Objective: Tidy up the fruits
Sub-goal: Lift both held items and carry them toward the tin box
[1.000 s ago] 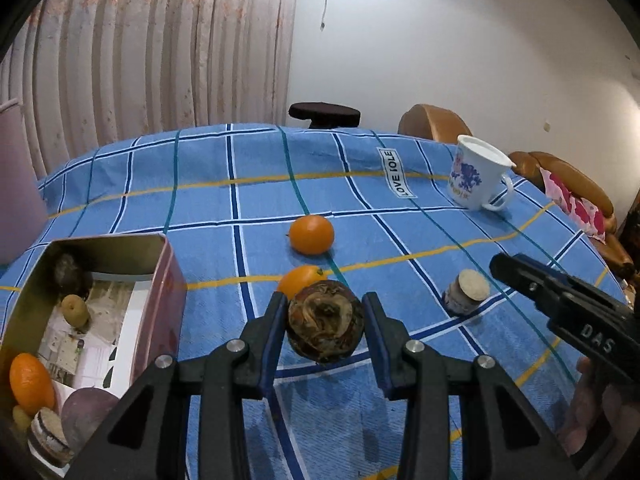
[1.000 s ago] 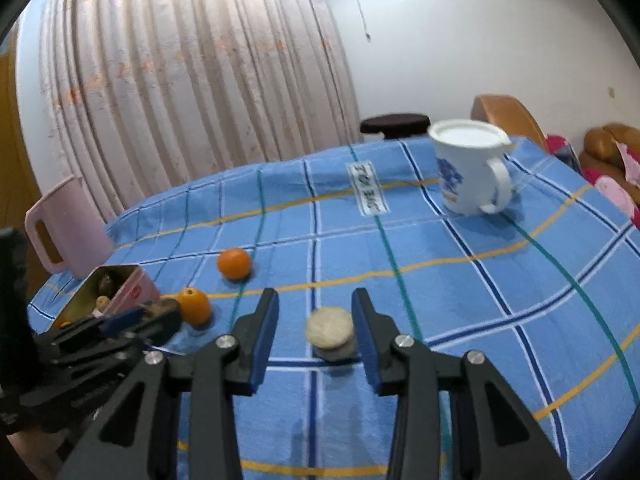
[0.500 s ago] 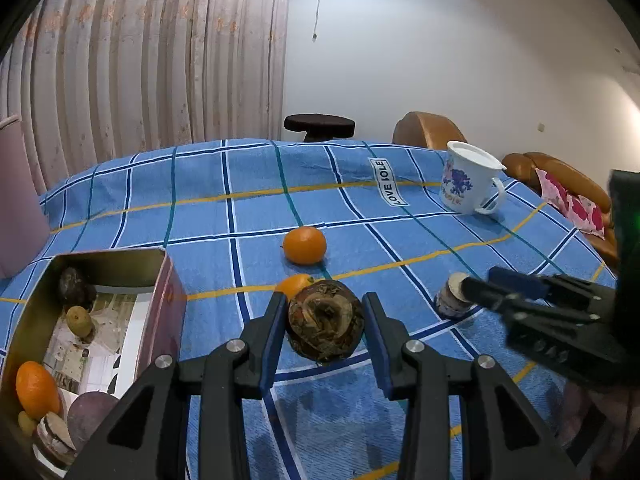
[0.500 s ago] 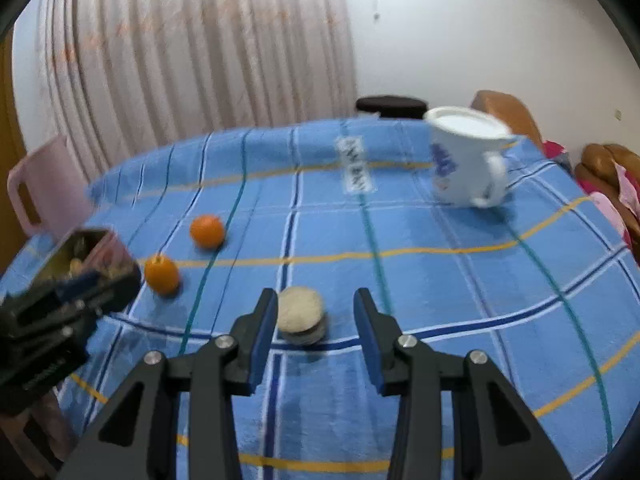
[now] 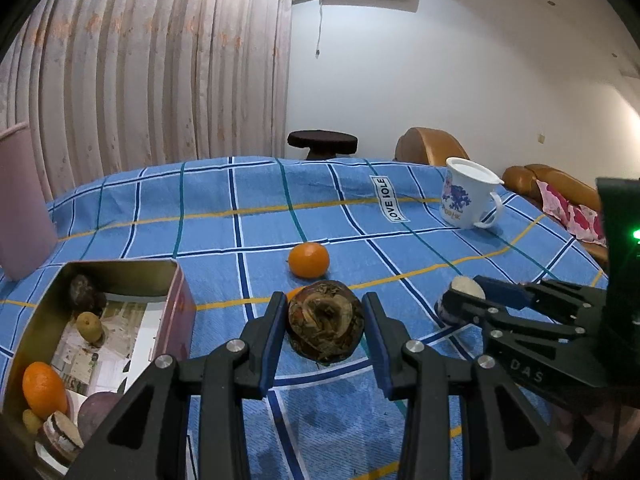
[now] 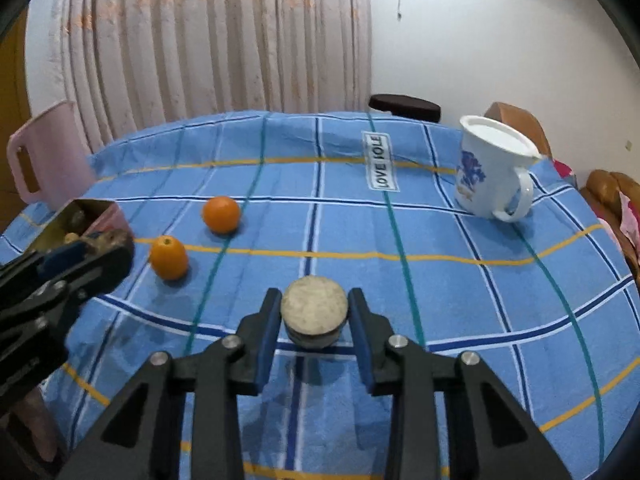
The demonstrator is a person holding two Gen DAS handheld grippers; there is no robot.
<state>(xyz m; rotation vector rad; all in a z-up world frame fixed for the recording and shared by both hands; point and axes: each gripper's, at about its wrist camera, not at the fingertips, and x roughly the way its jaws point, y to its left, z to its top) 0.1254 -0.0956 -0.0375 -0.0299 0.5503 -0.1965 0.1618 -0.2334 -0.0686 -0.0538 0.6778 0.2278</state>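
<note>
My left gripper (image 5: 325,322) is shut on a brown mottled round fruit (image 5: 326,330), held above the blue checked cloth, right of the metal tin (image 5: 120,276). The tin holds an orange (image 5: 43,388), a small pear (image 5: 90,326), a dark fruit (image 5: 86,292) and other pieces. My right gripper (image 6: 313,320) has its fingers around a pale flat-topped round fruit (image 6: 314,306) that rests on the cloth, pads touching its sides. Two oranges (image 6: 221,214) (image 6: 169,257) lie on the cloth to the left of it. One orange (image 5: 309,259) shows beyond the left gripper.
A white mug with blue print (image 6: 494,168) stands at the back right. A pink jug (image 6: 44,160) stands at the far left behind the tin. A dark stool (image 6: 404,106) and brown sofa (image 5: 556,184) lie beyond the table (image 6: 480,300).
The right gripper has swung onto the pale round fruit and closed its fingers against its sides. The left gripper has risen slightly with the brown fruit still held.
</note>
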